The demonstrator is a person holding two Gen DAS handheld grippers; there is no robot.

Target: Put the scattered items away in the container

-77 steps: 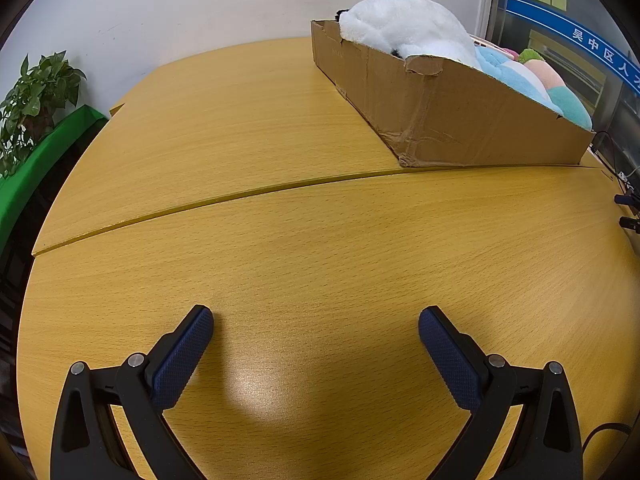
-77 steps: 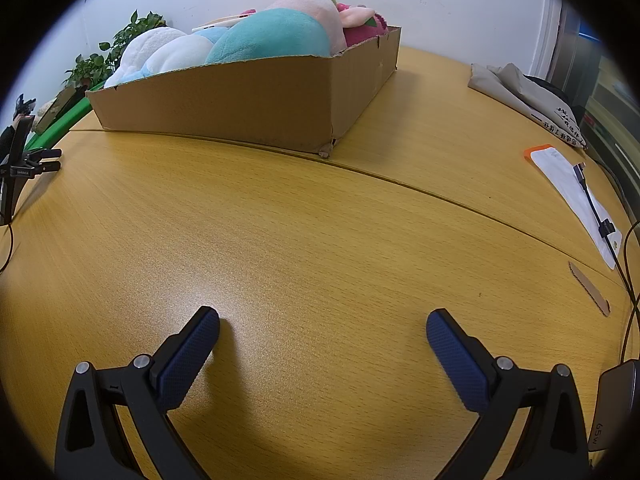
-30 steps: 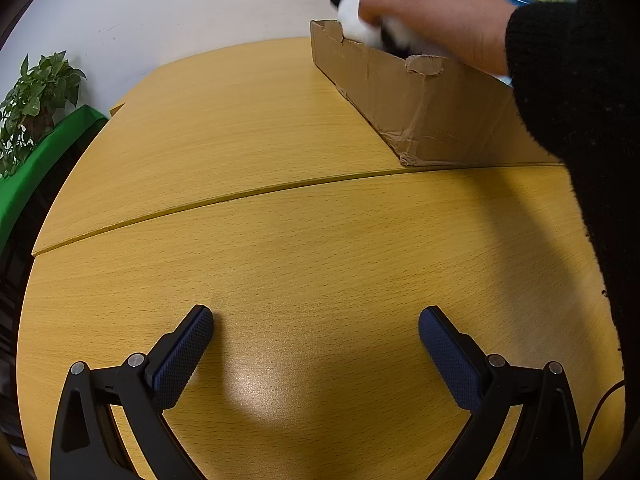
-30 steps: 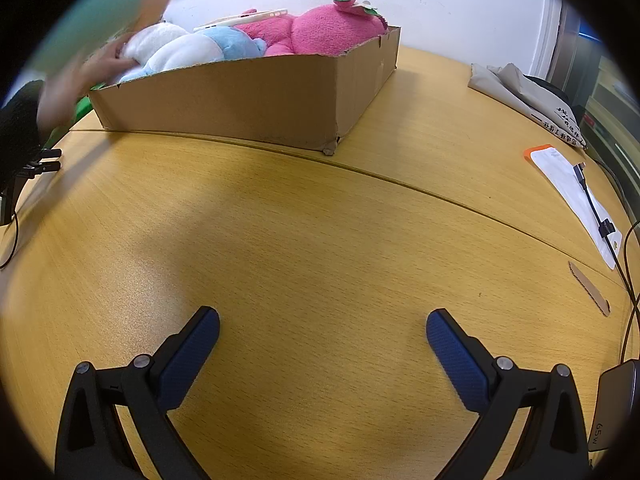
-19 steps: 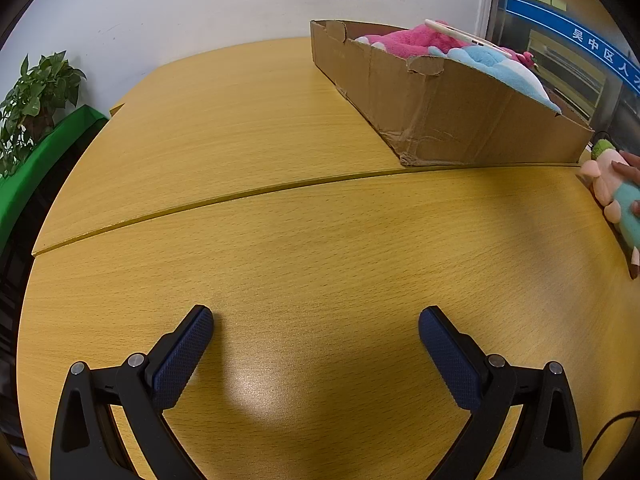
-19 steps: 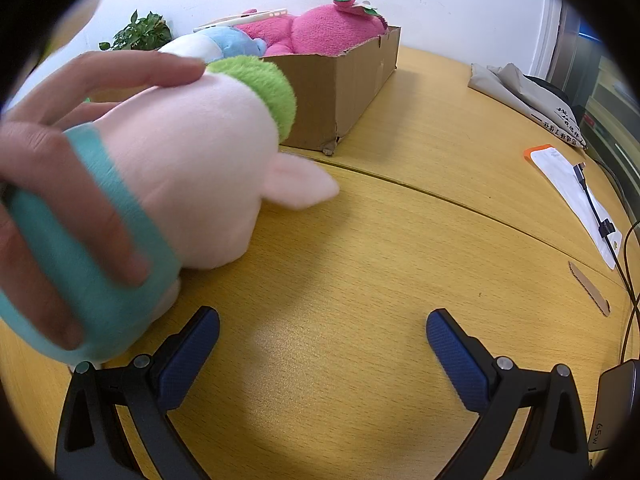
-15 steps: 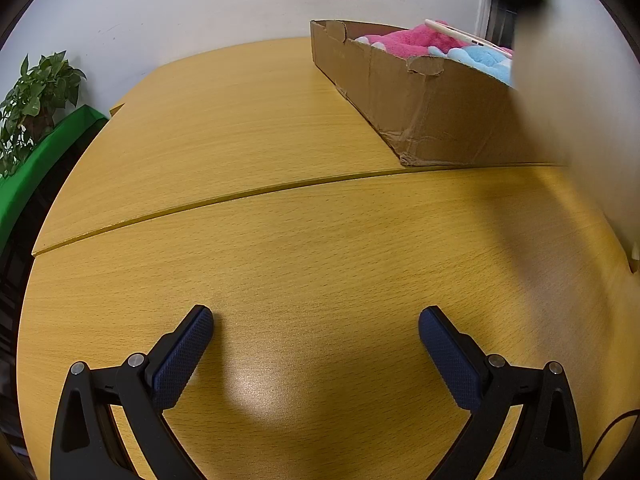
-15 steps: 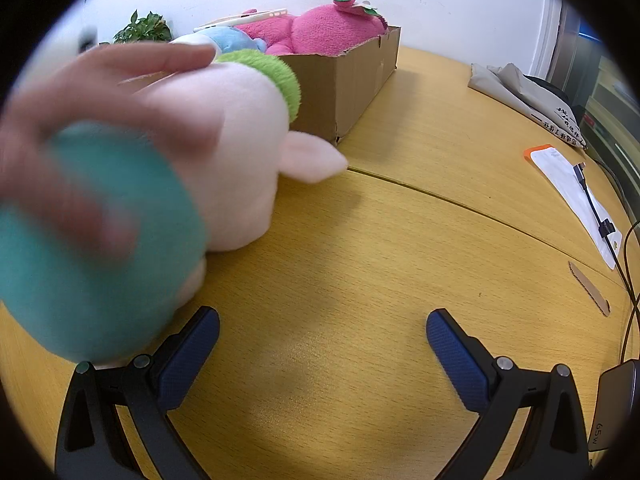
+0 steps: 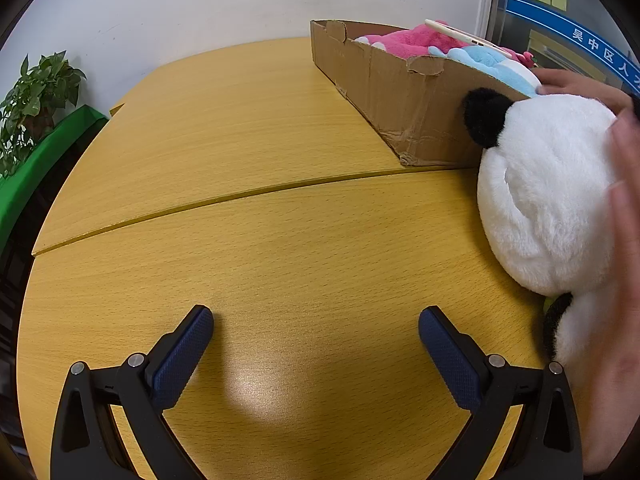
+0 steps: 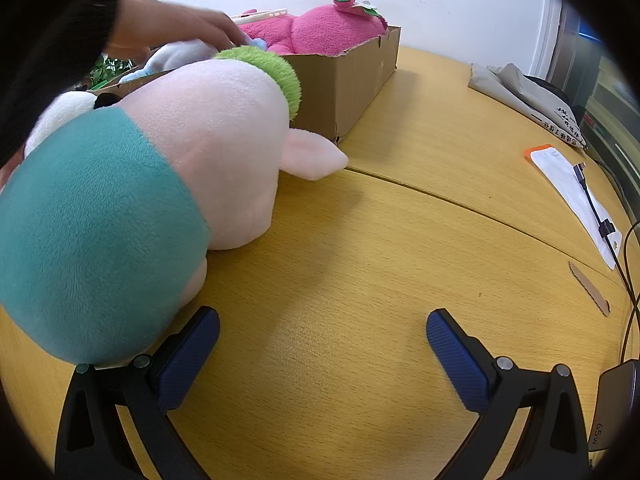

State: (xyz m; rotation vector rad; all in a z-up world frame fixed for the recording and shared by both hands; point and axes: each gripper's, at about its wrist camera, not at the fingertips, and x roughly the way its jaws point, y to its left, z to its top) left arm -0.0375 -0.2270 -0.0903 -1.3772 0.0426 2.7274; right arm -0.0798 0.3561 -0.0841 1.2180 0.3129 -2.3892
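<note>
Right now both grippers sit low over the wooden tabletop (image 9: 280,240), nothing between them. Left gripper (image 9: 316,330) at the bottom of the left wrist view, fingers (image 9: 182,354) spread wide, empty. Right gripper (image 10: 323,332) at the bottom of the right wrist view, fingers (image 10: 456,354) also wide apart and empty.

Cardboard box (image 9: 404,92) stands in the upper right of the left wrist view, on the far half of the tabletop behind the seam. Inside it: a pink plush (image 10: 320,32) with a strawberry on top, a light blue plush (image 9: 488,58), and a thin cream stick-like item (image 9: 460,34) lying across the top.

Panda plush (image 9: 548,200), white with black ears, lies on the tabletop at the right edge of the left wrist view, just in front of the box wall. A bare hand (image 9: 624,280), blurred, rests on its right side; another hand (image 9: 576,86) reaches over the box rim above it.

In the right wrist view a pig plush (image 10: 168,184), pale pink with teal clothing and a green tuft, fills the left side, lying on the tabletop next to the left finger. A black-sleeved arm (image 10: 72,36) reaches into the box from the upper left.

Right edge: grey cloth bag (image 10: 528,100), white paper with orange end (image 10: 576,196), black cable (image 10: 600,220).

Potted plant (image 9: 36,100) at left edge.
</note>
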